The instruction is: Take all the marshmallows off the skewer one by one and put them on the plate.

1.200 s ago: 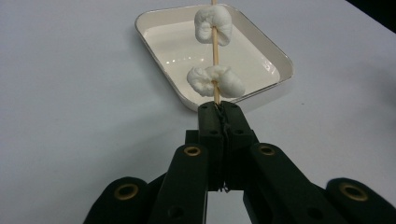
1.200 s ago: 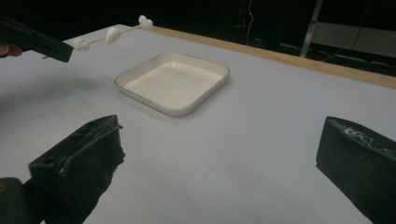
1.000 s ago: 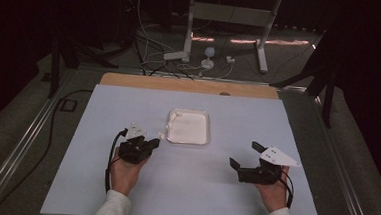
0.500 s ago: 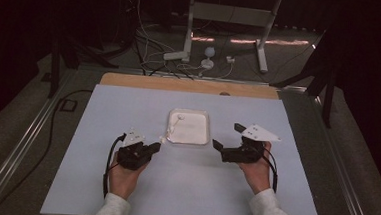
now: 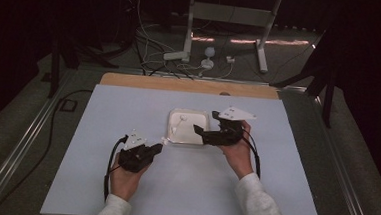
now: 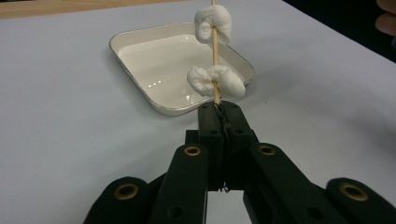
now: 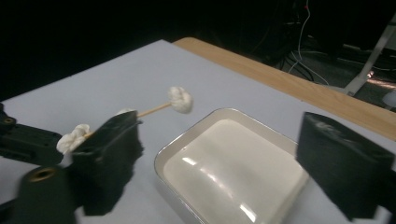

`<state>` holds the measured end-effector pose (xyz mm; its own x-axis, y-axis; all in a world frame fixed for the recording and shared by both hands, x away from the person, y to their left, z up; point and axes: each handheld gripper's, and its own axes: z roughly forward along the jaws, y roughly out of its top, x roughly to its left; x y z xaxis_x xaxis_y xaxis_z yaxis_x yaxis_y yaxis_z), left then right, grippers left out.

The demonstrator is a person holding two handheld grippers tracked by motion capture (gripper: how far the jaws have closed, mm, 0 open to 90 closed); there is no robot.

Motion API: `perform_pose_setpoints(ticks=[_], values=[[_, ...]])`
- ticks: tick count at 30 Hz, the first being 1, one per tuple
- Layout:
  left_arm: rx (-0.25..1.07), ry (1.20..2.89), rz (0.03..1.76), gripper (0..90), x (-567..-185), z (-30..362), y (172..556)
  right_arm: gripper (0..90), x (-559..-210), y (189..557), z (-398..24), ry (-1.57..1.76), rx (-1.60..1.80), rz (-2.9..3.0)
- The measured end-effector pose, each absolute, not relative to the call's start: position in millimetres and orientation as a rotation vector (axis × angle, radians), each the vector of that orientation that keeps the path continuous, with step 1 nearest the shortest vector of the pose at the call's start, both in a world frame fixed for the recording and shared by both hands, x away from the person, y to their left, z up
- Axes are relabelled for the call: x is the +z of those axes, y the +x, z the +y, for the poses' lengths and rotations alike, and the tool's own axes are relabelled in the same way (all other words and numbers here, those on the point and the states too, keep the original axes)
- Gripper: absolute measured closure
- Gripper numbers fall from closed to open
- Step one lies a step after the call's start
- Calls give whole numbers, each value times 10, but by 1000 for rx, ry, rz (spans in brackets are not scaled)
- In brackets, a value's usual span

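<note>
Left gripper point(image 6: 219, 109) is clamped tight on a skewer point(image 6: 214, 42) of marshmallows point(image 6: 215, 80) over the tray point(image 5: 205, 116)'s near edge — right gripper point(image 7: 219, 154)'s jaws, empty, just narrowing a bit, could knock one off.

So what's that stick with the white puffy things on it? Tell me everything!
It's a thin wooden skewer with two soft white marshmallows threaded on it, one above the other. The left gripper pinches its bottom end, jaws shut tight, holding it up in the air beside the empty white tray. Its tip runs past the picture's top edge.

Upright skewer point(image 6: 215, 51) (two white marshmallows point(image 6: 213, 23))
</note>
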<state>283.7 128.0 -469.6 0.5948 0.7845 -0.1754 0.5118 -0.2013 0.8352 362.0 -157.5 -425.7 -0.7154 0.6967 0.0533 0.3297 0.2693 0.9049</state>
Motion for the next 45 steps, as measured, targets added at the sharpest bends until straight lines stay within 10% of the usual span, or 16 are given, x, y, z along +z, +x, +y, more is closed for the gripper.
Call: perform_pose_setpoints(ticks=[22, 45], values=[[361, 1879, 1028, 898, -4664, 1245, 2825, 759, -4350, 3877, -1160, 965, 1366, 2349], [407, 1929, 1110, 900, -4640, 1231, 2845, 849, -4509, 3883, -886, 996, 1144, 2248]])
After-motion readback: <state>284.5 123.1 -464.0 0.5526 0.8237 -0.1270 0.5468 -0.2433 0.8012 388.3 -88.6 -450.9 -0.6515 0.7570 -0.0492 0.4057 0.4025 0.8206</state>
